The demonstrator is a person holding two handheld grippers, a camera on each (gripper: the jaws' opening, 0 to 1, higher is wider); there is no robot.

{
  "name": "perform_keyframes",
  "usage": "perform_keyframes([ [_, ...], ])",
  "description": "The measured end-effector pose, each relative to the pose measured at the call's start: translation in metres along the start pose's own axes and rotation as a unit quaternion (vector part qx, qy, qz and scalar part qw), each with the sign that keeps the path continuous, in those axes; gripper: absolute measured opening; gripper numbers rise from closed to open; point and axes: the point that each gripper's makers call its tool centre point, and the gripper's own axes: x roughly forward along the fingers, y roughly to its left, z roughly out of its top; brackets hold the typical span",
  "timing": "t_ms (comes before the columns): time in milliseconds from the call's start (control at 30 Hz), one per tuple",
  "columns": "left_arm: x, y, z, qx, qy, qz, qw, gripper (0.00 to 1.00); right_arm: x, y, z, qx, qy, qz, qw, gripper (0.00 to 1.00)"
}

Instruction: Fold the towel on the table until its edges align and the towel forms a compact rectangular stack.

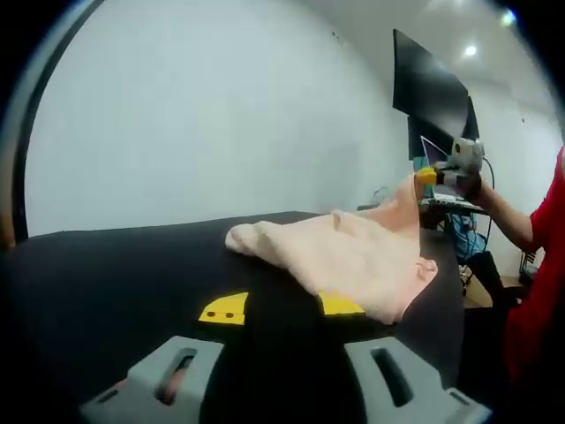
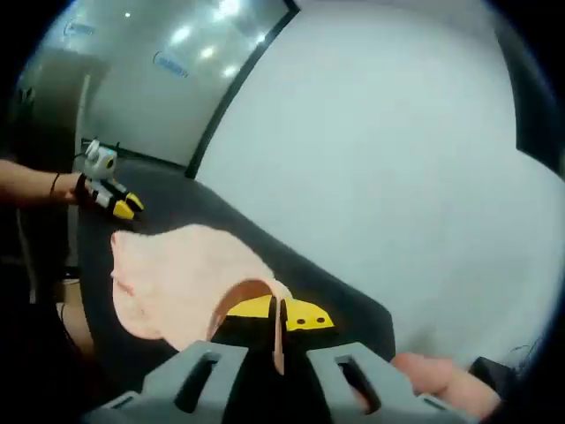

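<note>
Pink towel (image 1: 353, 256) lies bunched on black surface (image 1: 106, 283). Right claw (image 2: 275, 325) pinches a raised towel edge, jaws closed. Left claw (image 1: 281, 311) spread wide, holding nothing.

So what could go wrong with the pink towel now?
The right gripper pinches just a thin edge of the towel, so it might slip free as it is lifted. The left gripper is open and holds nothing, so the rest of the towel could slide or bunch on the black table.
</note>
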Motion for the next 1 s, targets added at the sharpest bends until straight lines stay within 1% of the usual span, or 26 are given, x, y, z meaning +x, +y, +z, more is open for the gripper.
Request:
perform_keyframes([
  [33, 0.002, 0.002, -0.003, 0.002, 0.008, 0.004, 1.0000, 0.31, 0.002, -0.006, 0.010, -0.009, -0.007, -0.012, 0.9999, 0.00],
  [100, 0.004, 0.001, -0.006, 0.011, 0.018, 0.005, 0.9998, 0.31, 0.006, -0.016, 0.030, -0.015, -0.015, -0.019, 0.9996, 0.00],
  [167, 0.003, -0.002, -0.006, 0.014, 0.019, 0.003, 0.9997, 0.31, 0.009, -0.029, 0.051, -0.019, -0.025, -0.035, 0.9989, 0.00],
  [233, 0.002, -0.001, -0.005, 0.010, 0.017, 0.004, 0.9998, 0.31, 0.011, -0.038, 0.068, -0.021, -0.032, -0.043, 0.9983, 0.00],
  [267, 0.002, -0.001, -0.004, 0.004, 0.014, 0.005, 0.9999, 0.31, 0.013, -0.041, 0.075, -0.033, -0.036, -0.043, 0.9979, 0.00],
  [300, 0.002, 0.000, -0.005, -0.009, 0.018, 0.009, 0.9998, 0.31, 0.015, -0.046, 0.081, -0.049, -0.033, -0.048, 0.9971, 0.00],
  [333, 0.004, 0.002, -0.007, -0.016, 0.025, 0.016, 0.9994, 0.31, 0.018, -0.054, 0.086, -0.056, -0.026, -0.058, 0.9964, 0.00],
  [400, 0.007, 0.006, -0.012, -0.007, 0.038, 0.021, 0.9990, 0.31, 0.025, -0.063, 0.098, -0.057, -0.026, -0.061, 0.9962, 0.00],
  [433, 0.008, 0.009, -0.013, -0.002, 0.041, 0.019, 0.9990, 0.31, 0.026, -0.066, 0.102, -0.054, -0.026, -0.062, 0.9962, 0.00],
  [500, 0.007, 0.007, -0.012, 0.000, 0.041, 0.018, 0.9990, 0.32, 0.027, -0.071, 0.113, -0.046, -0.030, -0.066, 0.9963, 0.00],
  [533, 0.006, 0.004, -0.012, -0.004, 0.040, 0.019, 0.9990, 0.32, 0.027, -0.072, 0.119, -0.047, -0.034, -0.068, 0.9960, 0.00],
  [567, 0.006, 0.003, -0.012, -0.018, 0.042, 0.024, 0.9986, 0.32, 0.028, -0.073, 0.126, -0.055, -0.036, -0.070, 0.9954, 0.00],
  [600, 0.007, 0.006, -0.014, -0.036, 0.050, 0.034, 0.9975, 0.31, 0.030, -0.075, 0.132, -0.063, -0.034, -0.070, 0.9950, 0.00],
  [633, 0.007, 0.011, -0.020, -0.041, 0.070, 0.046, 0.9956, 0.31, 0.031, -0.076, 0.136, -0.064, -0.031, -0.074, 0.9948, 0.00],
  [667, 0.007, 0.013, -0.026, -0.035, 0.087, 0.053, 0.9942, 0.31, 0.031, -0.077, 0.140, -0.066, -0.031, -0.077, 0.9944, 0.00],
  [700, 0.009, 0.011, -0.028, -0.017, 0.094, 0.052, 0.9941, 0.31, 0.034, -0.081, 0.149, -0.071, -0.029, -0.079, 0.9939, 0.00],
  [733, 0.010, 0.007, -0.026, -0.013, 0.089, 0.045, 0.9949, 0.31, 0.035, -0.083, 0.154, -0.076, -0.027, -0.080, 0.9935, 0.00],
  [767, 0.011, 0.003, -0.021, -0.017, 0.083, 0.035, 0.9958, 0.32, 0.035, -0.086, 0.157, -0.082, -0.024, -0.083, 0.9928, 0.00],
  [800, 0.012, -0.011, -0.011, -0.027, 0.061, 0.015, 0.9977, 0.32, 0.035, -0.089, 0.161, -0.087, -0.022, -0.088, 0.9921, 0.00],
  [833, 0.012, -0.031, -0.002, -0.040, 0.039, -0.002, 0.9984, 0.32, 0.034, -0.092, 0.162, -0.090, -0.020, -0.092, 0.9915, 0.00],
  [867, 0.012, -0.040, 0.001, -0.057, 0.042, -0.023, 0.9972, 0.31, 0.034, -0.095, 0.165, -0.091, -0.018, -0.094, 0.9912, 0.00],
  [900, 0.009, -0.050, 0.000, -0.077, 0.059, -0.047, 0.9942, 0.31, 0.034, -0.099, 0.168, -0.089, -0.016, -0.098, 0.9911, 0.00],
  [933, 0.009, -0.054, -0.002, -0.093, 0.071, -0.059, 0.9913, 0.31, 0.034, -0.101, 0.169, -0.087, -0.014, -0.098, 0.9913, 0.00],
  [967, 0.009, -0.060, -0.003, -0.090, 0.081, -0.072, 0.9900, 0.31, 0.037, -0.106, 0.171, -0.087, -0.012, -0.096, 0.9915, 0.00],
  [1000, 0.007, -0.072, -0.004, -0.089, 0.100, -0.090, 0.9869, 0.31, 0.039, -0.109, 0.170, -0.086, -0.009, -0.096, 0.9916, 0.00],
])
